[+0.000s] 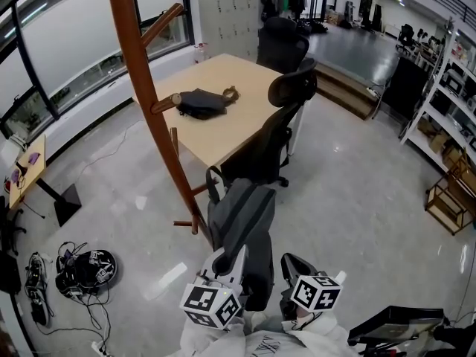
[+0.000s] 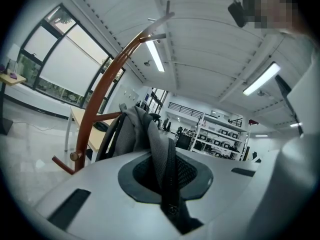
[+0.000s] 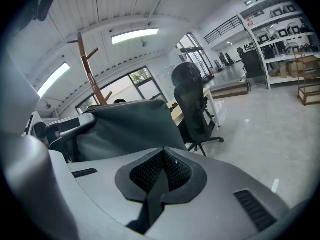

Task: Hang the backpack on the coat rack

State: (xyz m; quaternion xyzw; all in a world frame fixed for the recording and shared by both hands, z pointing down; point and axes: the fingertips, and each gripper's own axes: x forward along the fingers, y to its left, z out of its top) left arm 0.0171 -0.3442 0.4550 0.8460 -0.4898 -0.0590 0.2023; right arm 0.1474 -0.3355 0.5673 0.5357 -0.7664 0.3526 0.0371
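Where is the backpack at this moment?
In the head view the backpack is low at centre, just right of the coat rack's lower pegs, with the office chair behind it.

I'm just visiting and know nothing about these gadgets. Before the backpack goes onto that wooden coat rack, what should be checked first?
1. Left gripper holding the strap: ok. Its jaws are closed on the grey strap.
2. Right gripper holding something: cannot tell. Its jaws are together right against the backpack, but no pinched fabric is clear.
3. Free peg on the coat rack: ok. The knobbed peg is bare.
4. Backpack lifted to that peg: not ok. It is on no peg, low beside the coat rack.
5. Clearance from the office chair: cannot tell. The chair stands close behind the backpack.
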